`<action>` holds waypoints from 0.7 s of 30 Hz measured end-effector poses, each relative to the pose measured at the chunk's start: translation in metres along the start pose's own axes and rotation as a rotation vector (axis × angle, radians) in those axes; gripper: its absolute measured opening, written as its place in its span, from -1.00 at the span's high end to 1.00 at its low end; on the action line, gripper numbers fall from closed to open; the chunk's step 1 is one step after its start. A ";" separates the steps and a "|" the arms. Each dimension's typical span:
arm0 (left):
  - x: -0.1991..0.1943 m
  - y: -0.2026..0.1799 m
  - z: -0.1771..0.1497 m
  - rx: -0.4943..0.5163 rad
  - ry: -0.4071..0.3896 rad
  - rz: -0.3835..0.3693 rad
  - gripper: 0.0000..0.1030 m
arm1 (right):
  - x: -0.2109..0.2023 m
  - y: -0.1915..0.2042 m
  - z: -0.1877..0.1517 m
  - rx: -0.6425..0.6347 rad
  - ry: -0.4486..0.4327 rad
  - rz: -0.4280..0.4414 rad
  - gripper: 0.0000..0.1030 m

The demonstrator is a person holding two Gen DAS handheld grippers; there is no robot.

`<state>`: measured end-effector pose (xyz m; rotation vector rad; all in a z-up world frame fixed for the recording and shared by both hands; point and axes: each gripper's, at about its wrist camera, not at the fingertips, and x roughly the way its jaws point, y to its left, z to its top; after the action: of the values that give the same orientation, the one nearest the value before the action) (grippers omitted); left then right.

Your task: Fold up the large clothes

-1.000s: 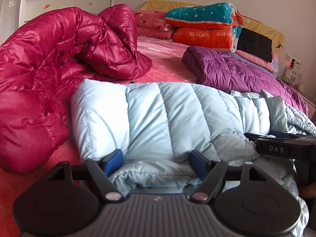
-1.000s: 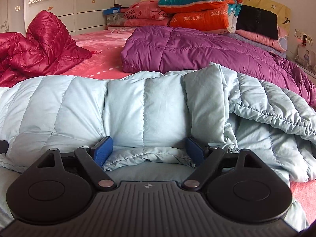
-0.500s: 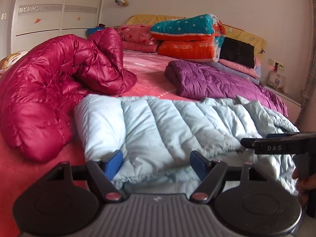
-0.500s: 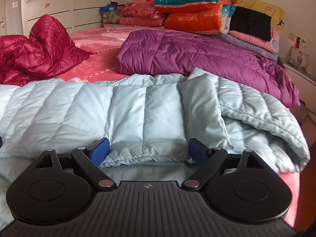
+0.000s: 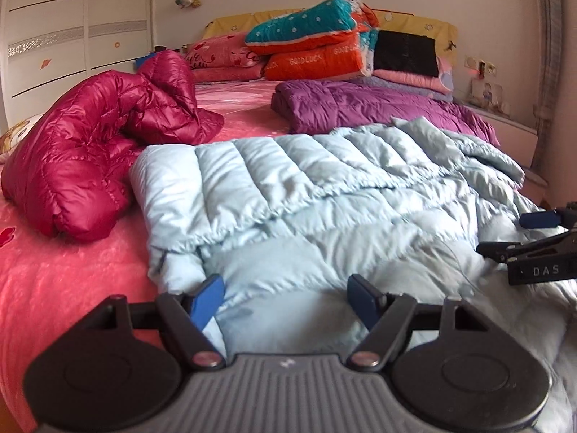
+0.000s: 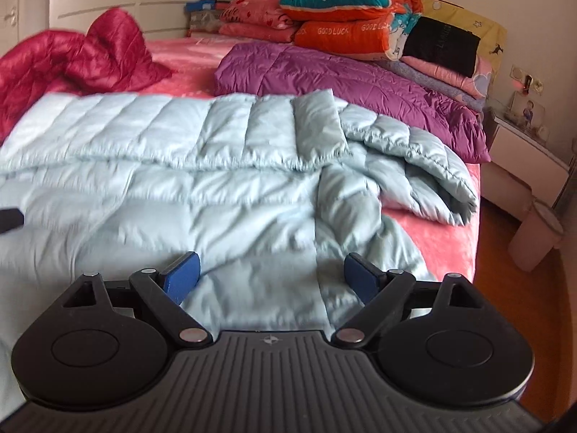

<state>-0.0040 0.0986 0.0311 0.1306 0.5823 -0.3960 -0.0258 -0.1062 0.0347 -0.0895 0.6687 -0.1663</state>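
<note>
Pale blue quilted down coat [image 5: 324, 195] spread across the near part of a pink bedspread [image 5: 72, 274], one long panel folded over along its length, edge seam running across the middle. Left gripper [image 5: 285, 301] above the coat's near hem, blue pads [image 5: 207, 301] set wide apart, nothing pinched between them; fabric lies below the gap, contact not determinable. Right gripper [image 6: 268, 278] likewise spread wide over the coat, blue pads [image 6: 180, 276] clear of any fold, nothing clamped.

Left wrist view only: glossy crimson down jacket [image 5: 93, 155] seen in full, heaped just beside the coat's left end; right gripper's black fingers marked DAS [image 5: 533, 249] entering from the right edge over the coat.

Right wrist view only: coat's bunched sleeve or collar end [image 6: 414, 166] lying rumpled toward the bed's right edge; pale round bin [image 6: 537, 231] on the wooden floor beside the bed; dark tip at the far left edge [image 6: 10, 218], identity not determinable.

Both views: purple quilted jacket [image 6: 342, 86] beyond the coat, touching or just behind its far edge; stack of folded orange and teal quilts [image 6: 346, 18] at the headboard.
</note>
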 end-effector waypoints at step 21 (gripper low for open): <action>-0.074 -0.088 0.019 0.082 0.029 -0.148 -0.47 | -0.047 -0.089 -0.028 0.301 -0.084 -0.019 -1.00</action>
<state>-0.0861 0.0383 0.0872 0.1731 0.6066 -0.5628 -0.0907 -0.1858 0.0541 0.1850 0.5528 -0.2785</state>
